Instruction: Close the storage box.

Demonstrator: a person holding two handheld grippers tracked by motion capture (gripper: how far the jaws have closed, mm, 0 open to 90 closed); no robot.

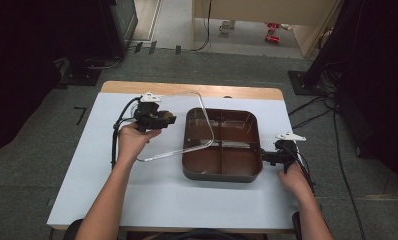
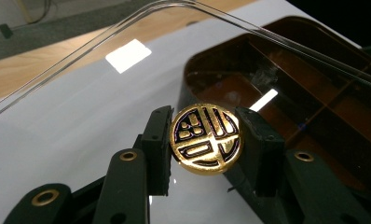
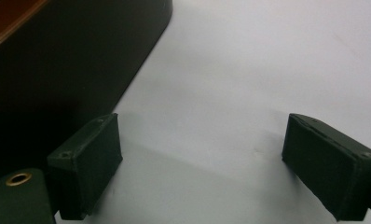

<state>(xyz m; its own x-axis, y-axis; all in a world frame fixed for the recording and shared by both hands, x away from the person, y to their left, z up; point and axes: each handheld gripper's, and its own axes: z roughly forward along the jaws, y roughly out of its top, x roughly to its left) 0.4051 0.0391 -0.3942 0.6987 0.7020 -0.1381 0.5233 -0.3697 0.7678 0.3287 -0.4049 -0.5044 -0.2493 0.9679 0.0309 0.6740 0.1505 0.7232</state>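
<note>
A dark brown lunch tray (image 1: 222, 175) with several compartments sits on the white table, its outer wall (image 3: 72, 70) close in the right gripper view. A clear plastic lid (image 1: 184, 131) hangs tilted over the tray's left side and the table beside it. My left gripper (image 1: 167, 119) is shut on the lid's round gold-and-black knob (image 2: 207, 138), which the jaws clamp from both sides. Through the lid (image 2: 104, 102) I see the tray (image 2: 314, 107). My right gripper (image 1: 265, 157) stands open at the tray's right wall, low over the table, with nothing between its fingers (image 3: 88, 163).
The white table top (image 1: 152, 200) has free room in front of and left of the tray. A wooden strip (image 1: 187, 89) runs along the far edge. Cables (image 1: 317, 107) and dark stands lie on the grey floor around the table.
</note>
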